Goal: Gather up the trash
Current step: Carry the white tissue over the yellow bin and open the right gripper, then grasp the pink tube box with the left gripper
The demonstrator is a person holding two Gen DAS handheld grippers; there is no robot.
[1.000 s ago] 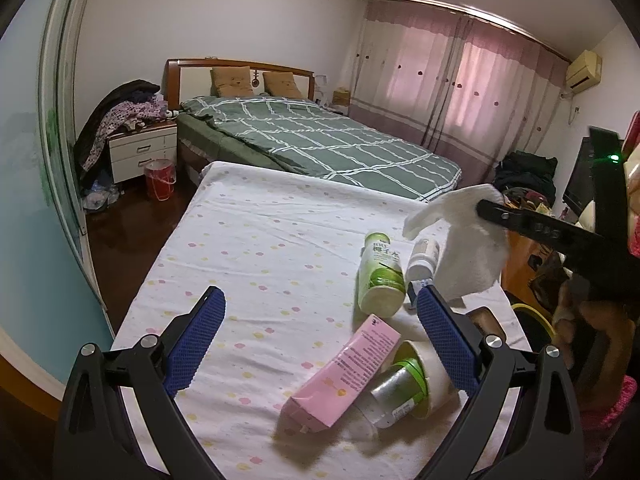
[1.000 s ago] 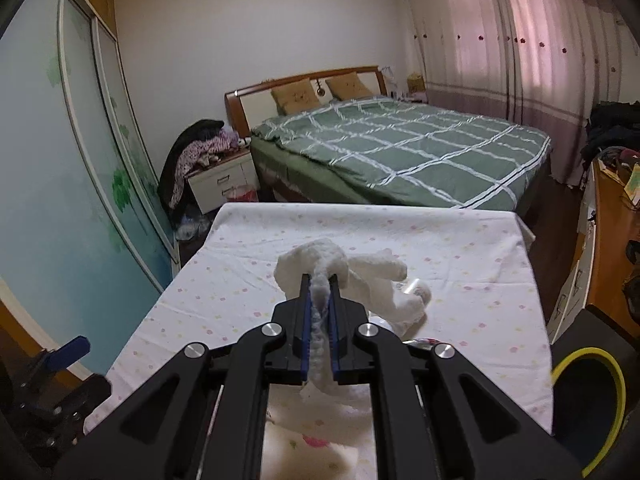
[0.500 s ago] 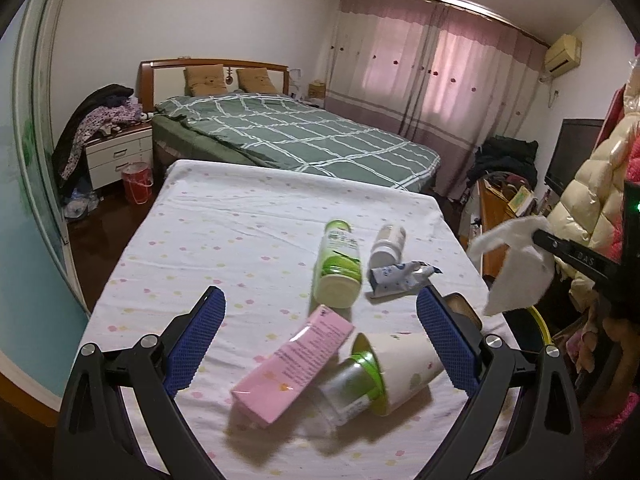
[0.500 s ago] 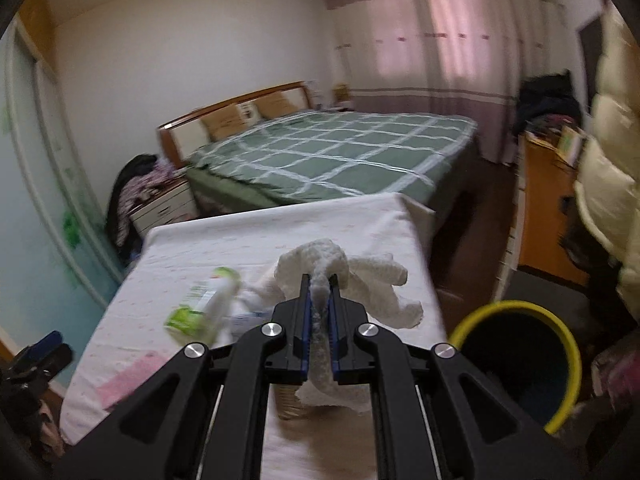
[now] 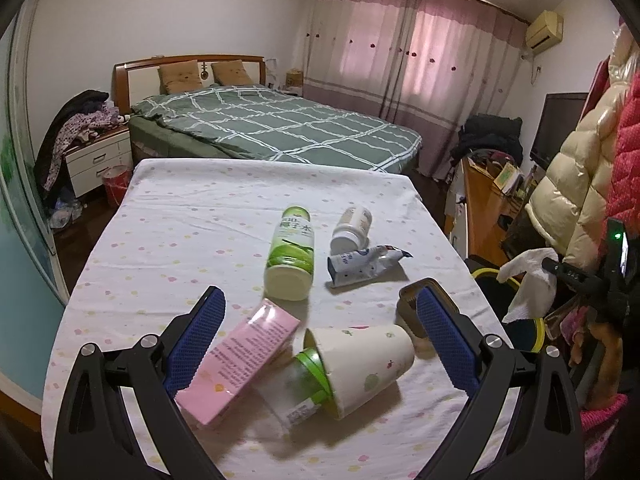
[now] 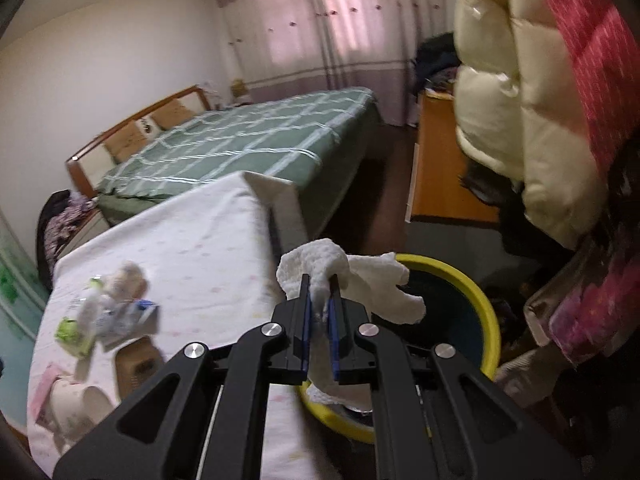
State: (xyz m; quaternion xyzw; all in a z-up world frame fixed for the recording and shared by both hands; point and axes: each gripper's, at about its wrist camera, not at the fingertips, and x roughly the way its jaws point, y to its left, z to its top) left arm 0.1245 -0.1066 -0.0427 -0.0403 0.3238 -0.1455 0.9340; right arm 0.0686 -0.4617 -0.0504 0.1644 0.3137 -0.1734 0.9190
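Observation:
My right gripper is shut on a white crumpled tissue, held off the table's right edge above the yellow-rimmed bin. The left wrist view shows that tissue hanging over the bin's rim. My left gripper stands open low over the table, with nothing between its fingers. Under it lie a pink box, a paper cup and a clear jar with a green lid. Farther off lie a green bottle, a small white bottle and a squashed tube.
A small brown box sits by my left gripper's right finger. Padded coats hang close on the right, above the bin. A wooden desk stands behind the bin, and a green bed lies beyond the table.
My right gripper has swung right with the tissue, off the table and down over the yellow bin. My left gripper has shifted along the table, staying open.

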